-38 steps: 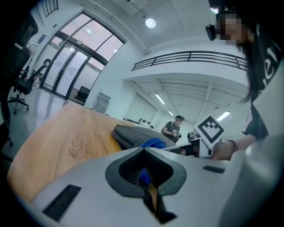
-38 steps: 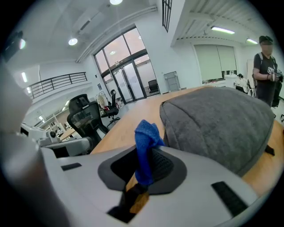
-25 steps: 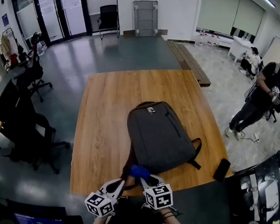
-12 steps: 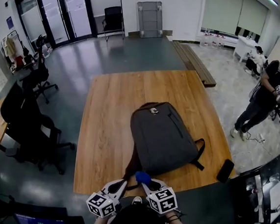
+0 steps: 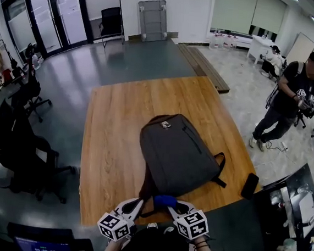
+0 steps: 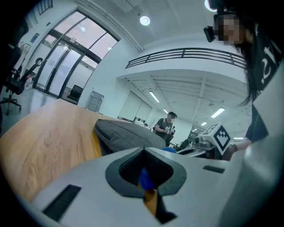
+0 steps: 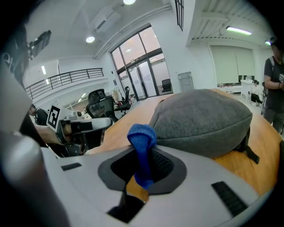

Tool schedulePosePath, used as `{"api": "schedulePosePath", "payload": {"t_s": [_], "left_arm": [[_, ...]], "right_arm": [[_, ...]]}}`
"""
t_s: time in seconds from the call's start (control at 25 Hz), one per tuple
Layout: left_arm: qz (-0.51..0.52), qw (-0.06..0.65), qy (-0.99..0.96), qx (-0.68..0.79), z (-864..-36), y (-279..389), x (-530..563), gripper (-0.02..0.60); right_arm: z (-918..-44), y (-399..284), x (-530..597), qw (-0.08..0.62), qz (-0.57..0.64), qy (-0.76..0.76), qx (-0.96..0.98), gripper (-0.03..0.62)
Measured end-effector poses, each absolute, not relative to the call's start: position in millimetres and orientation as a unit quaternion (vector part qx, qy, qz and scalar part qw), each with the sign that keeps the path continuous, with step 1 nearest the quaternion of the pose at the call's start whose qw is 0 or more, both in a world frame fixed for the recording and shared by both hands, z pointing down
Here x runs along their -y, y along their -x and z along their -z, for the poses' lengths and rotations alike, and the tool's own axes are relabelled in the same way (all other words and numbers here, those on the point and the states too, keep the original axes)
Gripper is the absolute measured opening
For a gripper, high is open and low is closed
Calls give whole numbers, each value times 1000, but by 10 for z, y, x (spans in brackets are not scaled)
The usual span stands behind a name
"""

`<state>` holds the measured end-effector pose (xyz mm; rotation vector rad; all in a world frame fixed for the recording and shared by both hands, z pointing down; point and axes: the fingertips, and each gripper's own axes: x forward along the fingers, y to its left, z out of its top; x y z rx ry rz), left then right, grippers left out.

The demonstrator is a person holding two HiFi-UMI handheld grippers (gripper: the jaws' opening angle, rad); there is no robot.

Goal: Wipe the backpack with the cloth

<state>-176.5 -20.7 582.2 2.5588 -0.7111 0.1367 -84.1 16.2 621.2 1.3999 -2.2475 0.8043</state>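
Whether the left hand-held gripper [image 6: 144,172] pinches the cloth [image 5: 164,200] is unclear.

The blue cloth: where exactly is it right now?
In the head view the blue cloth is over the near edge of the table, at the near end of the backpack, clamped in the right tool.

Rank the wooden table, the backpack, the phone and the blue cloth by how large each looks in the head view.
1. wooden table
2. backpack
3. phone and blue cloth: about alike, and the cloth is nearer the camera, so I leave them unranked.
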Motion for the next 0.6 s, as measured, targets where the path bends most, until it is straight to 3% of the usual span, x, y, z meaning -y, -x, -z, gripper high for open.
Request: {"api": "schedulePosePath", "payload": {"t_s": [0.32, 0.6], "left_arm": [[-48, 233, -940, 244, -5673, 1511, 281, -2], [-12, 249, -913, 322, -5712, 1351, 515, -2]], "right_arm": [[-6104, 477, -161, 191, -285, -507, 791, 55], [-6170, -63, -35, 185, -289, -477, 809, 55]]}}
